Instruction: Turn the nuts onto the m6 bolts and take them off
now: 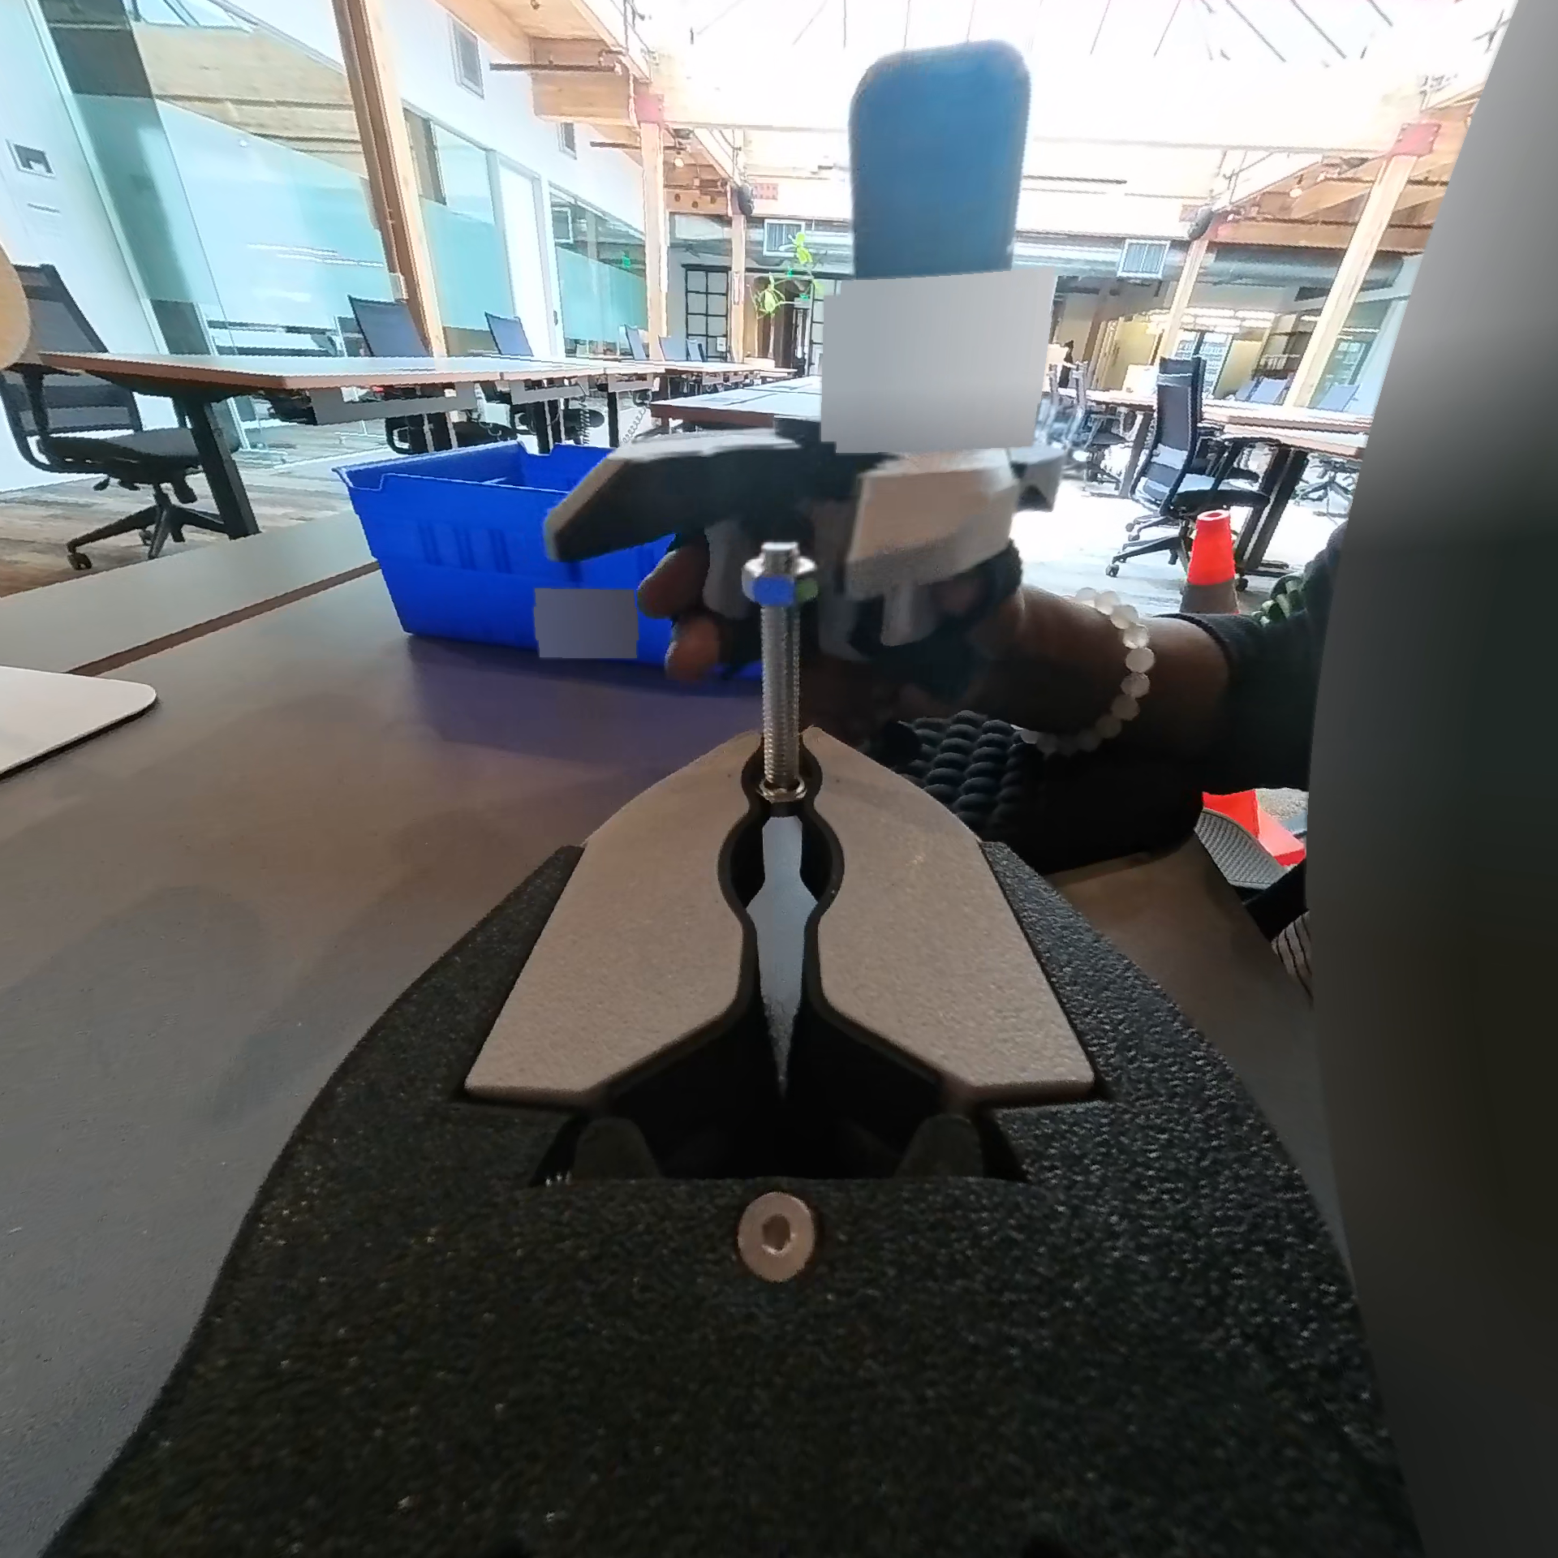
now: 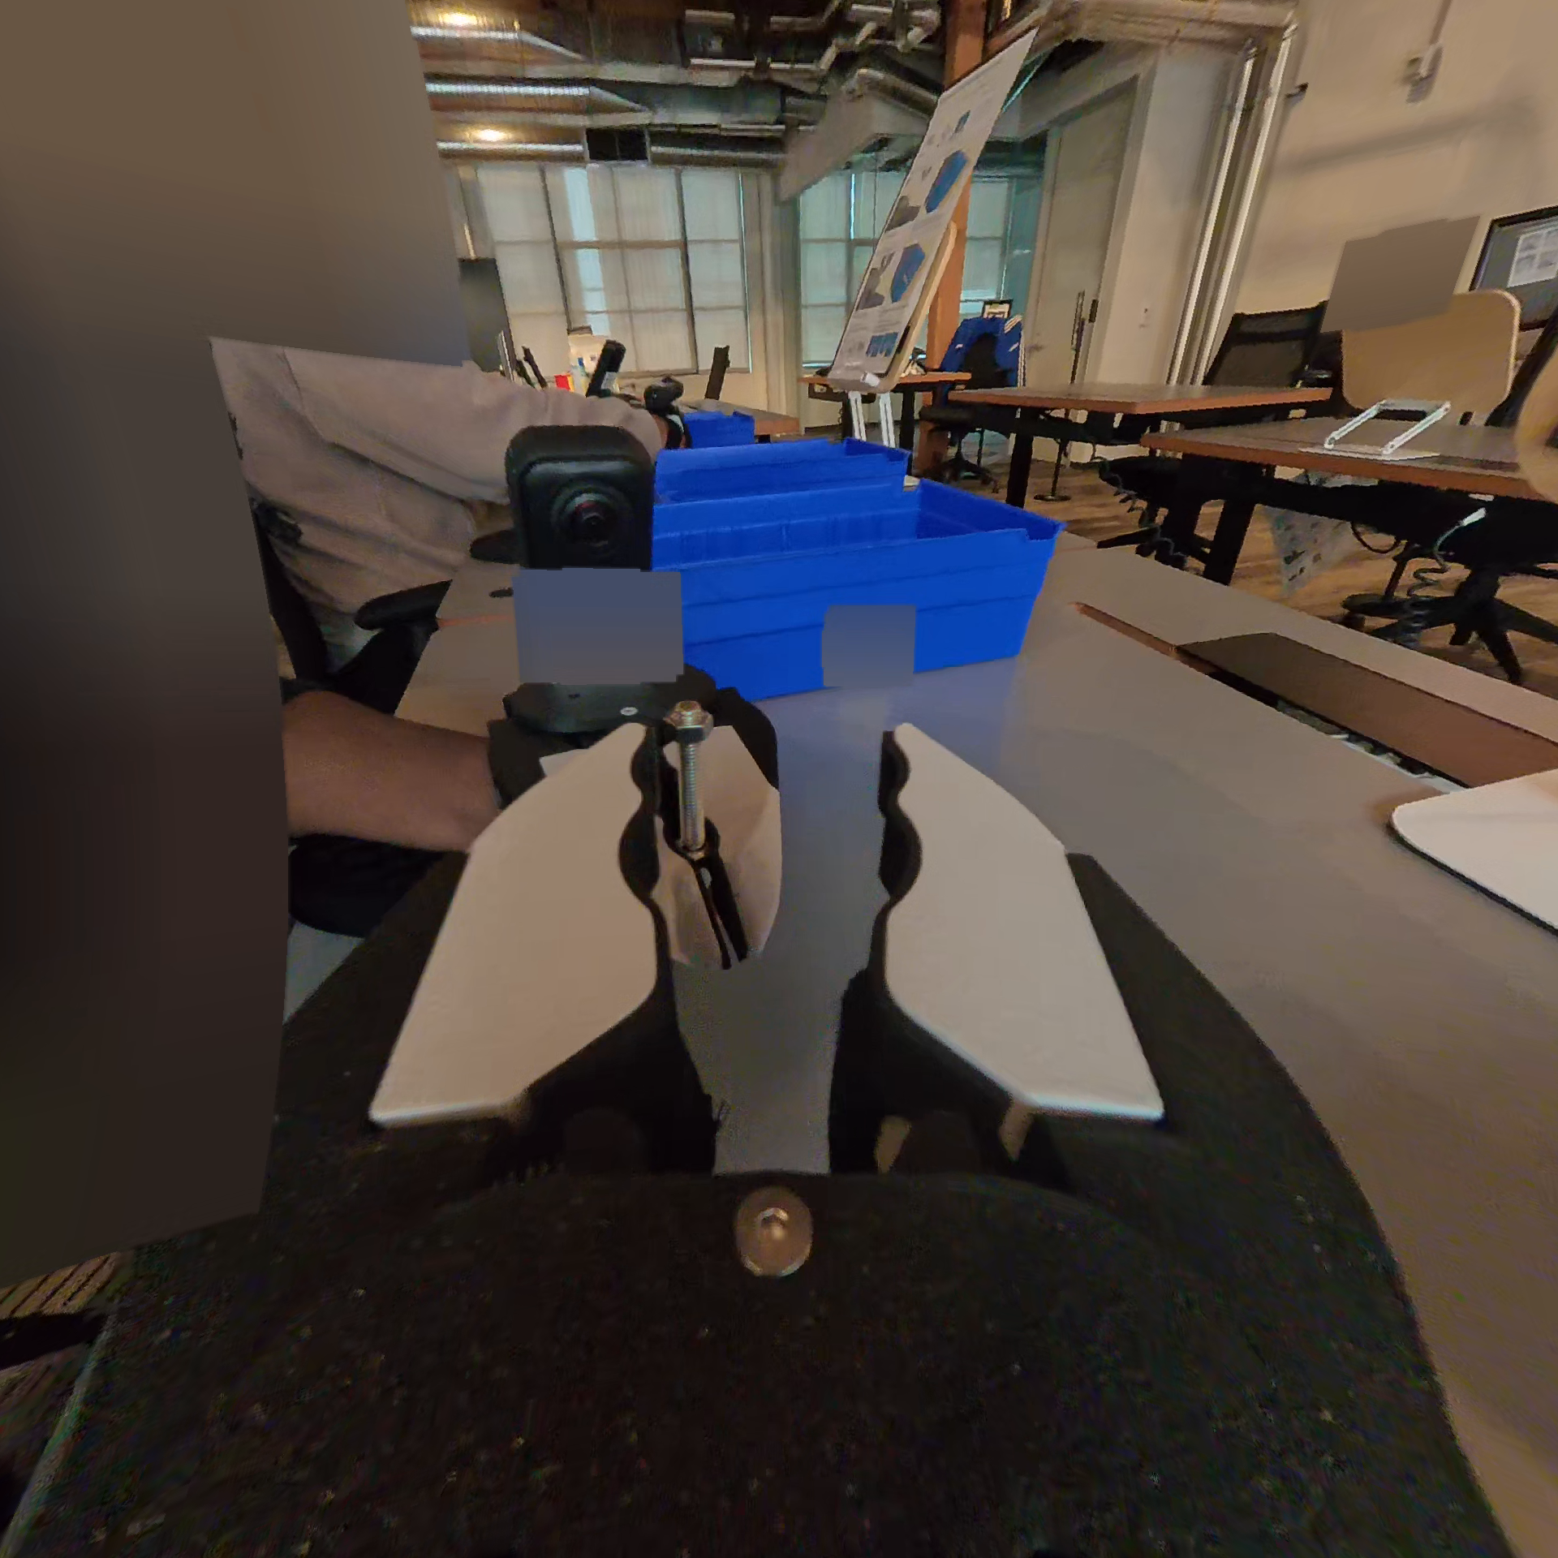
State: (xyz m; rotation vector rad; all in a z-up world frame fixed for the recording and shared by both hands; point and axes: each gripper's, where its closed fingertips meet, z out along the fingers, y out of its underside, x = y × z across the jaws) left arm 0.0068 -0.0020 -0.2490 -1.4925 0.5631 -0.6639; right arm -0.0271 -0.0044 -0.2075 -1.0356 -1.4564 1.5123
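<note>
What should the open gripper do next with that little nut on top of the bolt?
Probably slide the right gripper sideways so the nut sits between its fingers, then close. The left gripper is clamped on the bolt, holding it upright; the nut sits near its top, and the right fingers stand wide apart, holding nothing.

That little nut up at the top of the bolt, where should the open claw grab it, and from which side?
Probably across two opposite flat sides of the nut, coming in level from the side. The bolt stands upright, clamped at its base by the left claw, so the nut's flats face sideways, its top end is free, and the right claw is open just beside it.
</note>
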